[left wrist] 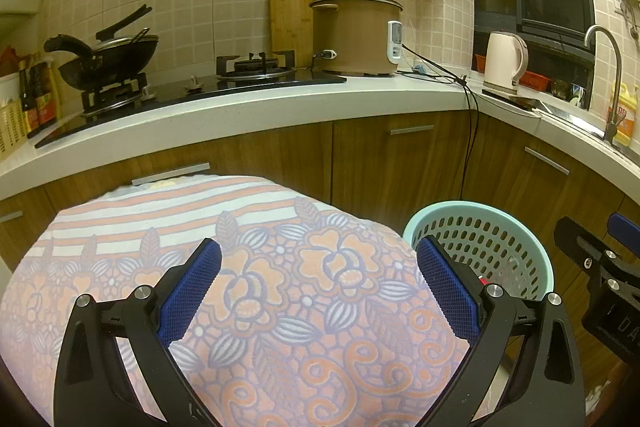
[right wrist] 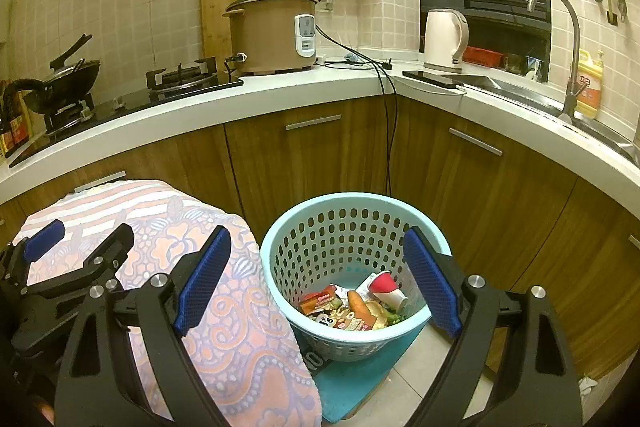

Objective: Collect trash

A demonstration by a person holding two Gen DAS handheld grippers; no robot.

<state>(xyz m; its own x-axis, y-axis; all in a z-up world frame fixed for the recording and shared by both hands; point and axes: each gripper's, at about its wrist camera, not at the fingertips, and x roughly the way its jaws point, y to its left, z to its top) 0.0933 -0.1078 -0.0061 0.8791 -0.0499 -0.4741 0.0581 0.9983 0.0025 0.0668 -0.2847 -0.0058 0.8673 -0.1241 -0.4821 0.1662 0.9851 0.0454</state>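
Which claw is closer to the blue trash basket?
Right. The right gripper hangs open just in front of the basket, looking down at the trash inside. The left gripper is open over the flowered cloth, with the basket off to its right.

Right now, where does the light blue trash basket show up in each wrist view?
Left wrist view: the basket sits lower right, partly behind the left gripper's right finger, beside the flowered cloth.
Right wrist view: the basket sits low in the centre, between the right gripper's open fingers, with trash inside.
Shared landmark: the rice cooker on the counter.
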